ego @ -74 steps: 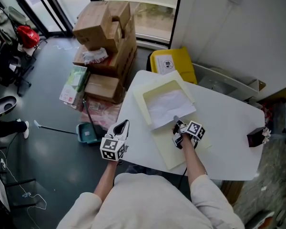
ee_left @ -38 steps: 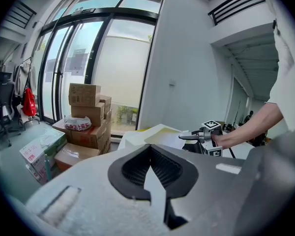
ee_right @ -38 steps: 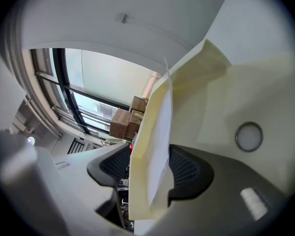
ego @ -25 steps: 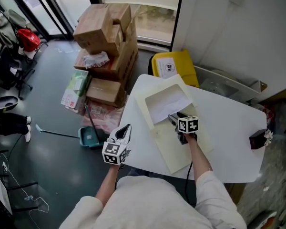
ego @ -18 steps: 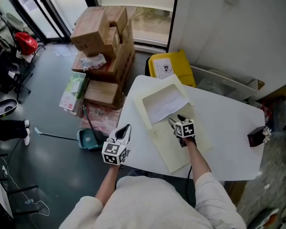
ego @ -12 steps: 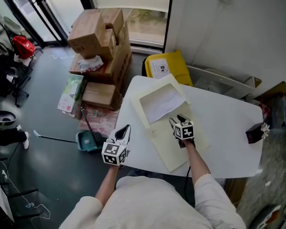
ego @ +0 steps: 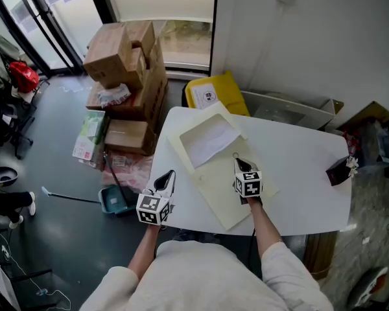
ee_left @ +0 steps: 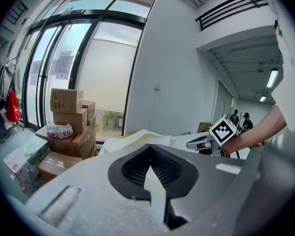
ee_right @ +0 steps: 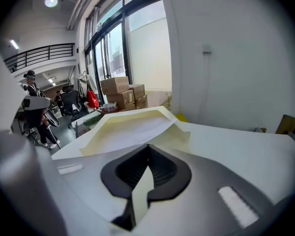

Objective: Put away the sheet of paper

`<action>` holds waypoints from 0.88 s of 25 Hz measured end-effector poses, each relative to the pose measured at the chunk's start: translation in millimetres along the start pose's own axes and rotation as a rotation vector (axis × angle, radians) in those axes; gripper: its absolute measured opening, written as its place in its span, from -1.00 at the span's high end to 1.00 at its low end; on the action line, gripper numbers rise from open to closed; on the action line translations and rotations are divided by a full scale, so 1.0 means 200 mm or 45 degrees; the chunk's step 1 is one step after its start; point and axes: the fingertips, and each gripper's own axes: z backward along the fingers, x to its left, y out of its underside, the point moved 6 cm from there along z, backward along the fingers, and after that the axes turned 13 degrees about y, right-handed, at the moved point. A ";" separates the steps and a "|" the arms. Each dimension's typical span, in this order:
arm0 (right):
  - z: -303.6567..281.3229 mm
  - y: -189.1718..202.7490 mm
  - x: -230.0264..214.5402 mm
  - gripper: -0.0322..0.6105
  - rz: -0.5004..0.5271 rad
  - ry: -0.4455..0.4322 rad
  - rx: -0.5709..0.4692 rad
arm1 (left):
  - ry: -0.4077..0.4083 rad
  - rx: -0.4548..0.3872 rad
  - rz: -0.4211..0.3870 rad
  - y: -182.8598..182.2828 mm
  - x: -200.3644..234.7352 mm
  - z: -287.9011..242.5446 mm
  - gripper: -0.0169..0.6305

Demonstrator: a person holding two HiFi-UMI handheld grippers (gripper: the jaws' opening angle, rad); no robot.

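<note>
**Already in the folder: the paper**

The paper [ego: 209,141] lay inside the far, open half of the cream folder [ego: 228,186]. Its white face showed within the raised rim, and one corner reached over the rim's near edge. The folder sat slantwise on the white counter [ego: 301,164], with its near end at the counter's front edge.

The right gripper [ego: 237,163] was over the folder's near half, just short of the paper and pointed toward it. Whether it touched the folder could not be told. In the right gripper view the jaws were drawn together to a thin slit, tips meeting, with nothing between them. The folder's rim [ee_right: 163,113] and the paper [ee_right: 130,133] spread out ahead of them.

The left gripper [ego: 165,175] was held well to the left of the folder, past the counter's edge and over the floor, touching nothing. Its jaws too were closed to a narrow slit and held nothing. In the left gripper view the folder [ee_left: 137,135] rose ahead, and the right gripper [ee_left: 199,142] showed to the folder's right with its marker cube beside the person's hand.

Beyond the folder's far end stood a yellow bin [ego: 214,93]. Left of the folder's far end, cardboard boxes [ego: 124,50] were stacked on the floor. Left of the folder's near end, a teal dustpan [ego: 110,198] lay on the floor. Well to the right of the folder, at the counter's edge, sat a small black thing [ego: 337,172] too small to make out.
</note>
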 end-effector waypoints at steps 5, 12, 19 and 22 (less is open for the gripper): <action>0.13 -0.02 -0.04 0.89 -0.037 0.031 -0.065 | 0.035 -0.009 -0.030 -0.03 -0.05 -0.02 0.94; 0.37 -0.08 -0.09 0.90 -0.077 0.091 -0.220 | 0.089 -0.026 -0.072 -0.08 -0.13 -0.05 0.94; 0.63 -0.12 -0.13 0.90 -0.094 0.169 -0.362 | 0.130 -0.036 -0.104 -0.10 -0.20 -0.07 0.94; 0.72 -0.12 -0.13 0.90 -0.090 0.198 -0.396 | 0.139 -0.045 -0.113 -0.12 -0.21 -0.07 0.94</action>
